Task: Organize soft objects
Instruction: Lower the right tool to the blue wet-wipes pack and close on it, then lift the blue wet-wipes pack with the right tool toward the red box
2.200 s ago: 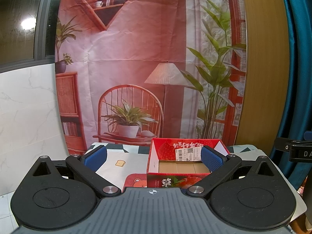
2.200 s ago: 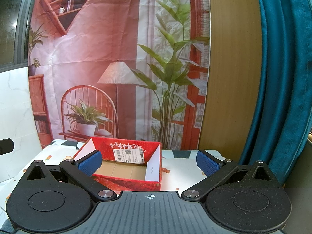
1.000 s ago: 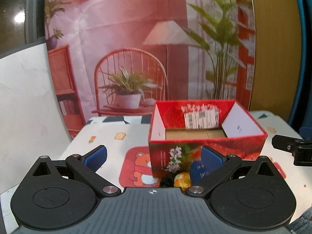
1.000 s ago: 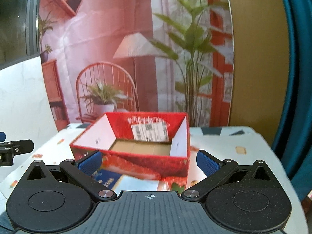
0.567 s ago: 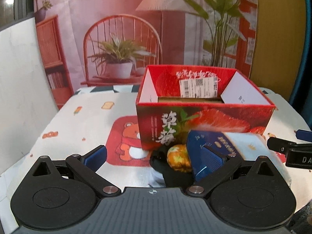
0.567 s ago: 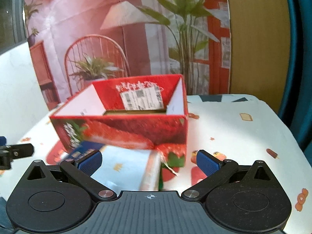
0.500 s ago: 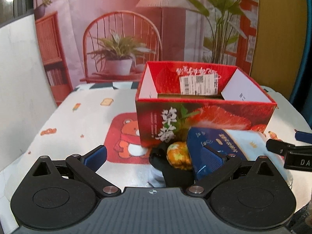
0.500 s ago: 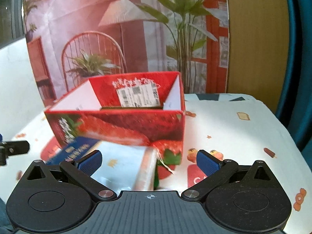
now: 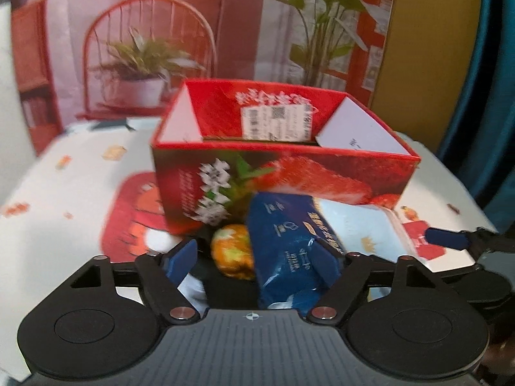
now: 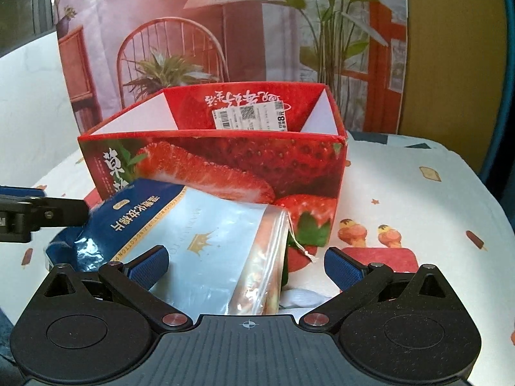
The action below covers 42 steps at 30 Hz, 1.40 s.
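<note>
Left tongs (image 9: 254, 259) just been narrowing around blue packet (image 9: 289, 251) and orange soft thing (image 9: 233, 252), not yet pinching. Right tongs (image 10: 246, 265) wide over packet. Both lie before red box (image 10: 225, 157) on counter (image 10: 418, 199). Next, probably: clamp, lift into box.

Both wrist cameras are looking forward and downward, close in, sharing the red box (image 9: 283, 173) and blue packet (image 10: 180, 225).
</note>
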Each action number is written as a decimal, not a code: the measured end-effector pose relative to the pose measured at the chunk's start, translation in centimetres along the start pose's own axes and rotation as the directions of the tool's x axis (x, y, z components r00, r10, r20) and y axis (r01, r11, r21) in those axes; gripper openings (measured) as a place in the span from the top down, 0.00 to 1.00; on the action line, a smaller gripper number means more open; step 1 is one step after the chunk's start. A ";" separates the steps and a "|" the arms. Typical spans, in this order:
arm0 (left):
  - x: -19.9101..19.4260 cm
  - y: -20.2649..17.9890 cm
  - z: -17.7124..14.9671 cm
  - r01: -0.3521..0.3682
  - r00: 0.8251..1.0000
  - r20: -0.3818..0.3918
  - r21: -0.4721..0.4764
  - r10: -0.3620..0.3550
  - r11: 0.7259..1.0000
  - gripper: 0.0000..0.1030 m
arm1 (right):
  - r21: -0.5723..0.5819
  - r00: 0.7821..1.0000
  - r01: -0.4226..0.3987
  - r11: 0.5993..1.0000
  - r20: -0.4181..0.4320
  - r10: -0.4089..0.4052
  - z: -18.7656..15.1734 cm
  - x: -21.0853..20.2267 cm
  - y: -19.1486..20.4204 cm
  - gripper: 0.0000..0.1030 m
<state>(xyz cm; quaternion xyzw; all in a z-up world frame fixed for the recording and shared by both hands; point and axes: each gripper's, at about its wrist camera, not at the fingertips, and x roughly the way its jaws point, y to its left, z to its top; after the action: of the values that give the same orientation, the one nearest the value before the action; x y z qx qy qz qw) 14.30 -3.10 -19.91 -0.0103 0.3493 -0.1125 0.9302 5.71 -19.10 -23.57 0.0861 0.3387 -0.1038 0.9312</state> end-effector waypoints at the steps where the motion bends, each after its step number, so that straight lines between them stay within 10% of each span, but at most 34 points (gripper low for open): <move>1: 0.5 0.3 -0.3 0.031 0.999 -0.012 -0.029 -0.031 0.999 0.24 | -0.005 1.000 0.001 1.000 -0.001 -0.001 -0.1 0.1 0.0 0.00; 19: 1.1 1.0 -1.7 0.134 0.991 0.003 -0.089 -0.134 0.987 0.30 | 0.002 1.000 -0.021 1.000 -0.013 0.021 -0.6 0.7 -0.5 0.02; 29: 1.0 1.2 -1.7 0.156 0.988 -0.003 -0.100 -0.157 0.983 0.39 | -0.033 0.997 -0.078 0.996 -0.018 0.077 0.2 0.1 0.6 0.31; 42: 1.1 1.6 -1.9 0.174 0.984 -0.005 -0.111 -0.176 0.978 0.40 | -0.004 0.996 -0.091 0.996 -0.020 0.091 0.8 -0.1 0.4 0.35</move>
<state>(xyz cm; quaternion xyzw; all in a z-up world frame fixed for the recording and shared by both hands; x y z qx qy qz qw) 14.17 -1.63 -22.24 -0.0914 0.3595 -0.1746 0.9121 6.17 -18.87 -22.86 0.1003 0.3439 -0.0597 0.9317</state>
